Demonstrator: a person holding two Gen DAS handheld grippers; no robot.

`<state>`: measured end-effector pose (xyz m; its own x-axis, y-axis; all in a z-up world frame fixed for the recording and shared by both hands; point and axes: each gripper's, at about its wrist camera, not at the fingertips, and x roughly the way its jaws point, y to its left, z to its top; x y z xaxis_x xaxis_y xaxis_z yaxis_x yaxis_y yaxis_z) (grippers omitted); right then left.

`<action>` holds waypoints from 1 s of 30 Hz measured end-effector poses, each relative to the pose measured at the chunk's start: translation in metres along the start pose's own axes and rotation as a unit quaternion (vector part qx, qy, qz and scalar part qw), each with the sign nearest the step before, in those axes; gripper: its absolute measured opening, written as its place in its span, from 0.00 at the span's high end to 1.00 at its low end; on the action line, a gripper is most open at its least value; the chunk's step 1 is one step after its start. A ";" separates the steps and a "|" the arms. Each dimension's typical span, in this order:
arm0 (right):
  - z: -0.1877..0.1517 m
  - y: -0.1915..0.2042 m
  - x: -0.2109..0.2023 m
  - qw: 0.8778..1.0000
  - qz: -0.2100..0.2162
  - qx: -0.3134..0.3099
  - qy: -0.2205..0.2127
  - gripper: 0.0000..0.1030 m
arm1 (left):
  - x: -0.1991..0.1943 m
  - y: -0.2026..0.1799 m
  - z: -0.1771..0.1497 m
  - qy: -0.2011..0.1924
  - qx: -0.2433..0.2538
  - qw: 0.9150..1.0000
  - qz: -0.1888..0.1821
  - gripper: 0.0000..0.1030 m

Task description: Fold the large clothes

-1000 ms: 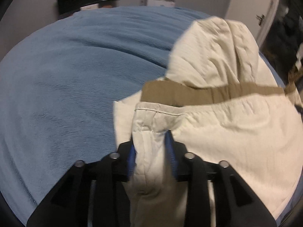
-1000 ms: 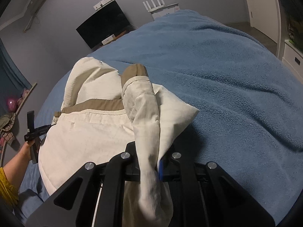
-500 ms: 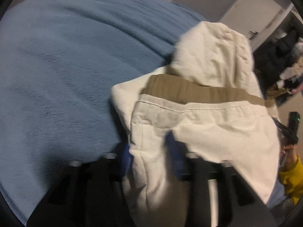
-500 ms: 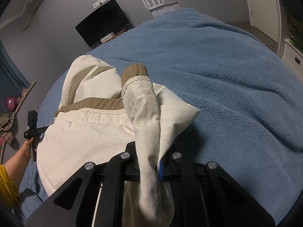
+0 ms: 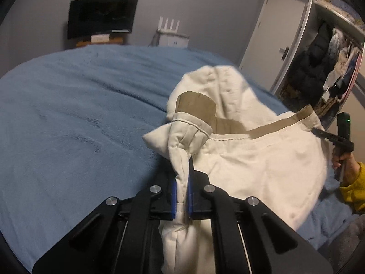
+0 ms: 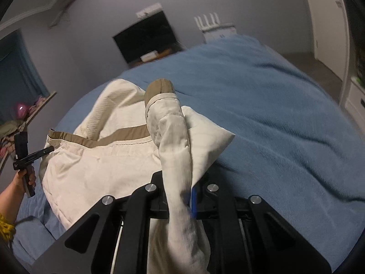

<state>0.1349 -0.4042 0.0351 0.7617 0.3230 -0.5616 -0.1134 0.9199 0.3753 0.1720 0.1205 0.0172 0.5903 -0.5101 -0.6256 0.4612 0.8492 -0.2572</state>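
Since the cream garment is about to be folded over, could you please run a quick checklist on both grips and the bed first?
1. Left hand-held gripper pinching the cream garment: ok; its jaws have just closed on a bunched fold.
2. Right hand-held gripper gripping the garment: ok, cloth is clamped between the pads.
3. Both grips near the tan band: ok, on opposite sides.
4. Blue blanket ahead bare for laying cloth: ok.
5. Cloth between the grips taut: not ok, it sags and wrinkles.
6. Hood lying flat: cannot tell.
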 end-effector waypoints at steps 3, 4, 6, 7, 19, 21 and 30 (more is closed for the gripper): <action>0.010 0.012 -0.008 1.000 0.016 -0.015 -0.002 0.91 | -0.040 -0.023 -0.009 -0.033 -0.003 0.999 -0.029 0.95; 0.013 0.013 -0.007 1.000 0.014 -0.024 -0.001 0.91 | -0.045 -0.026 -0.007 -0.034 0.001 0.999 -0.023 0.95; 0.018 0.003 0.006 1.000 0.005 -0.007 0.021 0.91 | -0.045 -0.021 -0.011 -0.010 -0.009 1.000 0.000 0.94; 0.017 -0.004 0.013 1.000 0.005 0.011 0.029 0.91 | -0.034 -0.014 -0.009 0.003 -0.020 1.000 0.009 0.94; -0.006 -0.035 0.033 0.998 -0.033 0.029 0.049 0.90 | 0.101 0.019 0.010 0.135 0.031 0.987 0.080 0.74; -0.006 -0.036 0.034 0.998 -0.039 0.026 0.051 0.90 | 0.108 0.026 0.006 0.136 0.032 0.987 0.077 0.72; -0.016 -0.053 0.056 0.994 -0.049 0.058 0.077 0.88 | 0.132 0.052 0.004 0.136 0.025 0.987 0.085 0.35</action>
<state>0.1732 -0.4316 -0.0283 0.6582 0.2714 -0.7023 0.0372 0.9199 0.3904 0.2760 0.0970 -0.0758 0.4656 -0.3000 -0.8326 0.4079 0.9076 -0.0990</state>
